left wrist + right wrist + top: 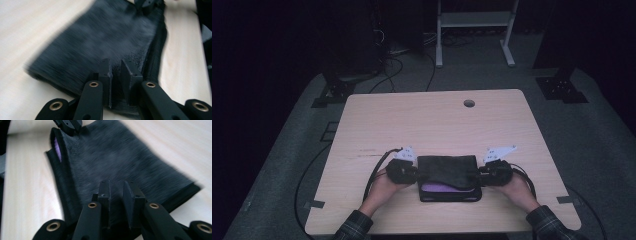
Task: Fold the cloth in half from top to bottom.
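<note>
Right now a flat black fabric pouch (448, 172) with a purple lining lies on the pale wooden worktop (432, 120), stretched between the two sets of fingers. Its long axis runs straight from the left gripper (414, 172) to the right gripper (480, 175), across the near part of the worktop. The open mouth faces the person, and a strip of purple (443, 188) shows there under the lifted upper layer.

In the left gripper view (115, 75) the black fingers (105, 72) stand nearly closed over one short end of the pouch (100, 37), pinching a fold of its dark fabric. In the right gripper view (117, 195) the fingers (104, 192) stand clenched the same way on the opposite short end of the pouch (112, 157), with the purple lining (58, 148) peeking out at the far left edge beyond them. Across the pouch, each view catches the tip of the other gripper at the top of the frame.

Both close views are smeared by motion blur, so the fabric's weave and seams are hard to make out. The exact bite of the pads is hidden by the fabric bunched between them. The person's checked sleeves (354, 225) are cut off at the bottom edge.
</note>
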Demonstrator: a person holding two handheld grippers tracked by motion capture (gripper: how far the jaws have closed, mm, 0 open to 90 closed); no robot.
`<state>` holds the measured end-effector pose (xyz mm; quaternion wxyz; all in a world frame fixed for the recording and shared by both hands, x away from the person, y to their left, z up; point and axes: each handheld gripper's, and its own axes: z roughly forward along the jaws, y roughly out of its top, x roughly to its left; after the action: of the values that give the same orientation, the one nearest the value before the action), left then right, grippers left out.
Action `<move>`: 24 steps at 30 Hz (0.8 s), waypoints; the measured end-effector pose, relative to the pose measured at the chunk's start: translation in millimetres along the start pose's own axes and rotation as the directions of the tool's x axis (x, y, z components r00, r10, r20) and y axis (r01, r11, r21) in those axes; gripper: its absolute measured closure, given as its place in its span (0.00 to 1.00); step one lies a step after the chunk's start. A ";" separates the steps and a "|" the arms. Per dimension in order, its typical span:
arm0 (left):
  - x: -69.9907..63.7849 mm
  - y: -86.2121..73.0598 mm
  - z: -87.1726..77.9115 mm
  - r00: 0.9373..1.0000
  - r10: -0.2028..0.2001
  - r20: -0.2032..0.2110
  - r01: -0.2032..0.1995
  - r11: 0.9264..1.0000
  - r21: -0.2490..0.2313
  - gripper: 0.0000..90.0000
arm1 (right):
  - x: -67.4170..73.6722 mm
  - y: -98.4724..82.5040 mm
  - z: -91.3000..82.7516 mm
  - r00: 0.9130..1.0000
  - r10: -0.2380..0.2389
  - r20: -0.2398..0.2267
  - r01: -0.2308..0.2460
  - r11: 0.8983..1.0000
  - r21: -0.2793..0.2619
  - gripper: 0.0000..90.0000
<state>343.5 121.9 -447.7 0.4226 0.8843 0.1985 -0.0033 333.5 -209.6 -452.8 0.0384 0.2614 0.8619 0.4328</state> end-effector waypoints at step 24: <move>-19.5 -17.1 -20.9 0.988 0.027 -0.154 -0.028 1.000 -0.002 0.40 | 2.2 -20.4 -30.7 0.981 0.031 0.194 -0.017 0.997 -0.070 0.31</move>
<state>316.1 140.4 -443.7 0.4081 0.8836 0.2182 0.0712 314.1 -240.8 -449.0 0.1261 0.3114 0.8355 0.4348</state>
